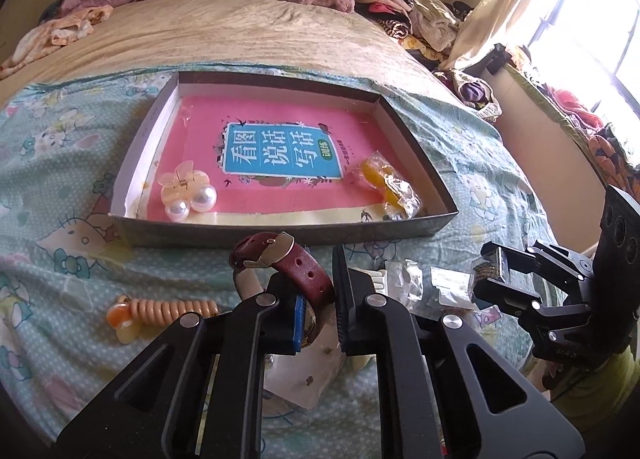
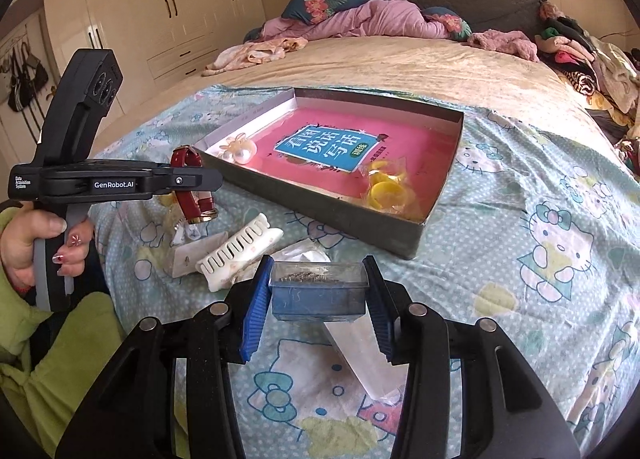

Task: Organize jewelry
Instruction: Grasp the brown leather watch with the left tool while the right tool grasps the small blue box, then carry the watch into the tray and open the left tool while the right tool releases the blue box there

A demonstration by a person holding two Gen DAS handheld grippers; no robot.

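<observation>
Left wrist view: the left claw (image 1: 320,295) is clamped narrow on a wristwatch with a dark red leather strap (image 1: 298,267), its buckle end looping up above the fingertips and clear of the bed. Directly beyond lies a shallow grey cardboard box lid (image 1: 280,233) holding a pink book (image 1: 280,147). A translucent flower-shaped hair clip with two white pearls (image 1: 188,195) sits in the lid's near-left corner, and a clear packet of yellow rings (image 1: 390,187) near its right wall. On the cartoon-cat bedsheet (image 1: 60,163), left of the claw, lies an orange spiral hair tie (image 1: 160,313). The right claw (image 1: 486,279) is at far right, closed on a small item.

Right wrist view: the right claw (image 2: 318,299) grips a small clear-topped blue plastic box (image 2: 319,295) by its two sides, with a metallic chain visible inside. A white toothed hair claw clip (image 2: 236,255) rests on the sheet just beyond-left. A person's hand (image 2: 36,239) holds the left tool's handle; the watch hangs from it.
</observation>
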